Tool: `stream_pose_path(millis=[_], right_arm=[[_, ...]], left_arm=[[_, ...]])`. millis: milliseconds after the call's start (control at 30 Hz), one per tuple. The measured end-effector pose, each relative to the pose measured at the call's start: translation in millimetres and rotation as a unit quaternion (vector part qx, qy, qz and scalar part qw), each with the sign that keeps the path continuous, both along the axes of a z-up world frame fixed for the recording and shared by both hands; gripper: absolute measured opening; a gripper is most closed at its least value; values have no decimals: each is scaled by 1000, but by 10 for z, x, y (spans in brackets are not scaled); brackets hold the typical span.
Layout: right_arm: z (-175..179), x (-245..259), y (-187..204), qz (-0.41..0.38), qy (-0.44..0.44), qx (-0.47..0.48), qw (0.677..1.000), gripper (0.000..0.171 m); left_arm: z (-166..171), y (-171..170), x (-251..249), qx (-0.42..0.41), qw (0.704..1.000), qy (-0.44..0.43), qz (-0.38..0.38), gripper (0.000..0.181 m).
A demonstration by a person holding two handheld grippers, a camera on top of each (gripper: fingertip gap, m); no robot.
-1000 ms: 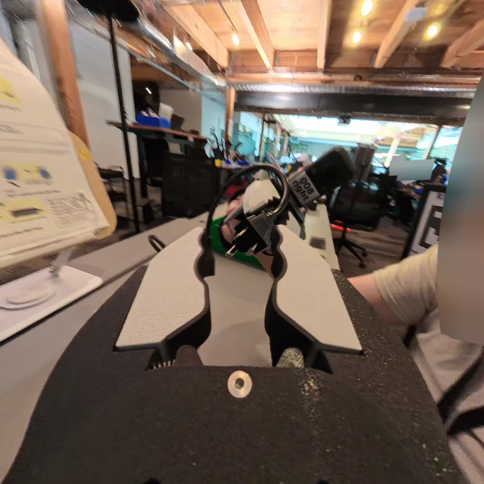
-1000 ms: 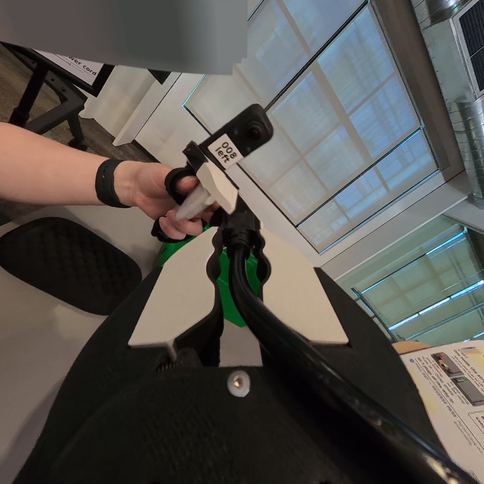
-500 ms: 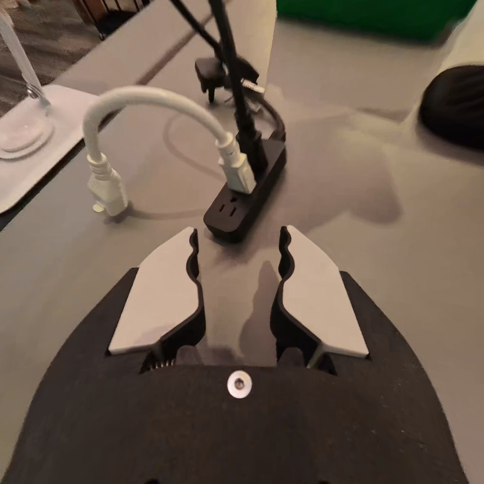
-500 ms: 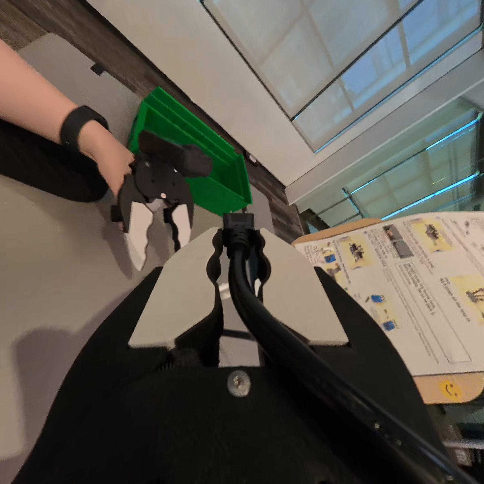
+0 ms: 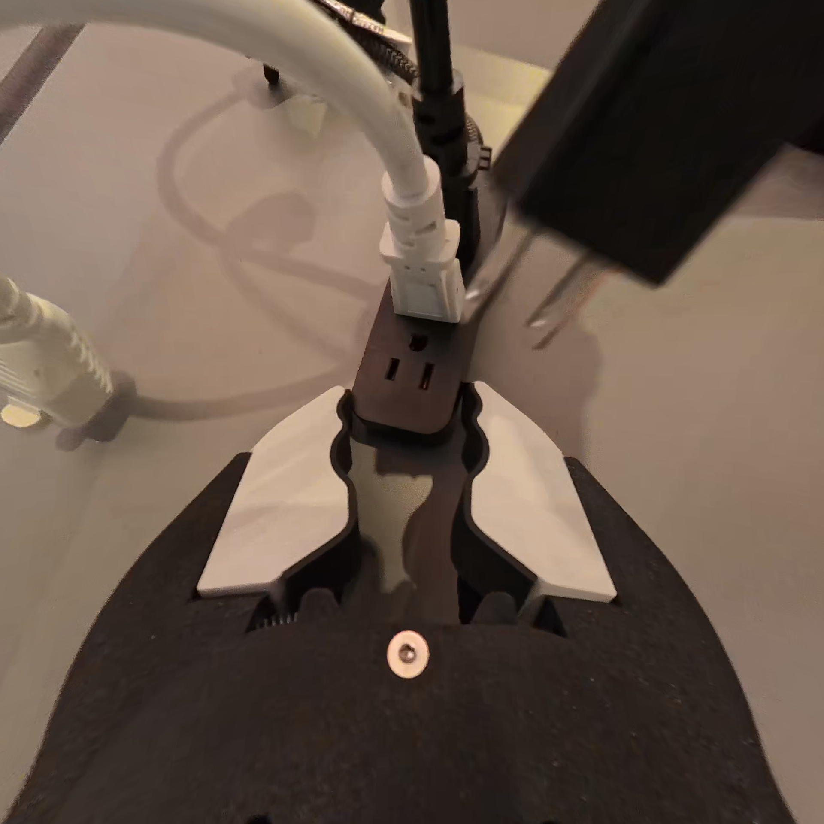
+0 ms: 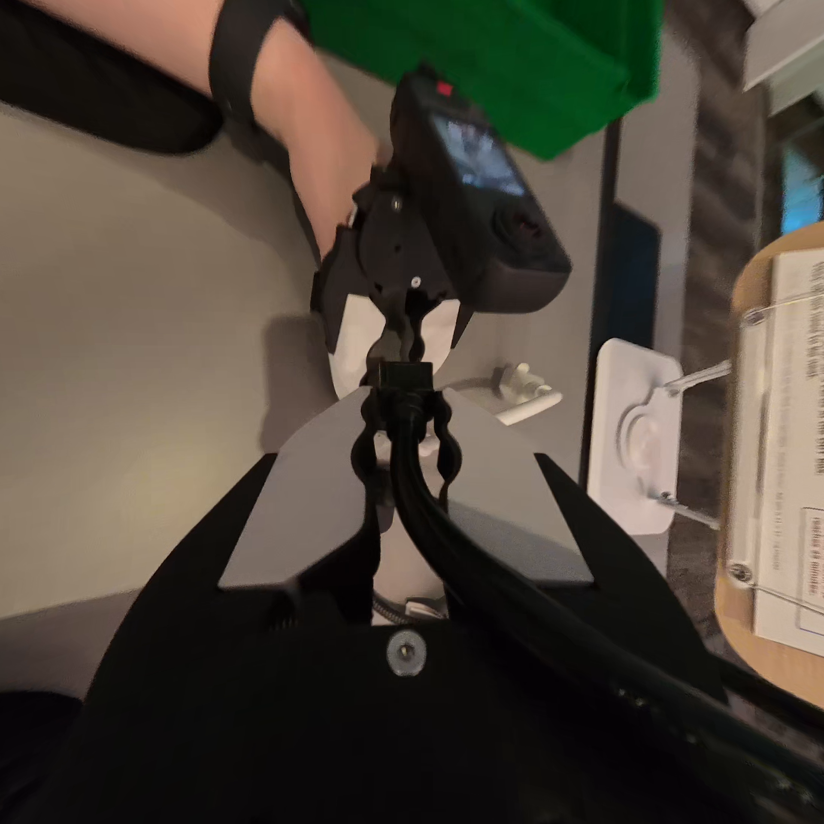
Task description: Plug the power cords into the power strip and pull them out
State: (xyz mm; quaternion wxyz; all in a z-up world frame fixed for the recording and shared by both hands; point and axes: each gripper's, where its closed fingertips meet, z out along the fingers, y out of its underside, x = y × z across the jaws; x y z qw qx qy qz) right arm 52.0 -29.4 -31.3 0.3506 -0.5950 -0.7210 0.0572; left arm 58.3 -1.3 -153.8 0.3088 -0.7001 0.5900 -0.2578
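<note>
Left wrist view, from the left edge of the grey table: a loose white plug lies flat, its white cord arching up and over to a second white plug seated in the middle socket of the black power strip. Behind that, a black plug stands in the far socket. The near socket is free. The left gripper sits around the strip's near end, jaws spread about as wide as the strip, fingers close against its sides; whether they press it I cannot tell. To the right, a black two-prong plug hangs tilted above the table, prongs pointing down just beside the strip.

Right wrist view: the right gripper is clamped narrowly on that black plug, its thick cord trailing back. Beyond it is the left gripper, held by a hand. A green bin sits at the far edge, a white stand at the right.
</note>
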Motion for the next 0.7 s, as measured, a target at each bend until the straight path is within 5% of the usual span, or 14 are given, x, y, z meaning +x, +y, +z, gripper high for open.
stream_pose_path(millis=[500, 700], right_arm=[[-455, 3, 171, -36, -179, -103, 978, 24], [-470, -60, 214, -39, -178, -165, 969, 24]], left_arm=[[9, -18, -10, 26, 1000, 2, -8, 47], [4, -7, -25, 18, 1000, 3, -10, 47]])
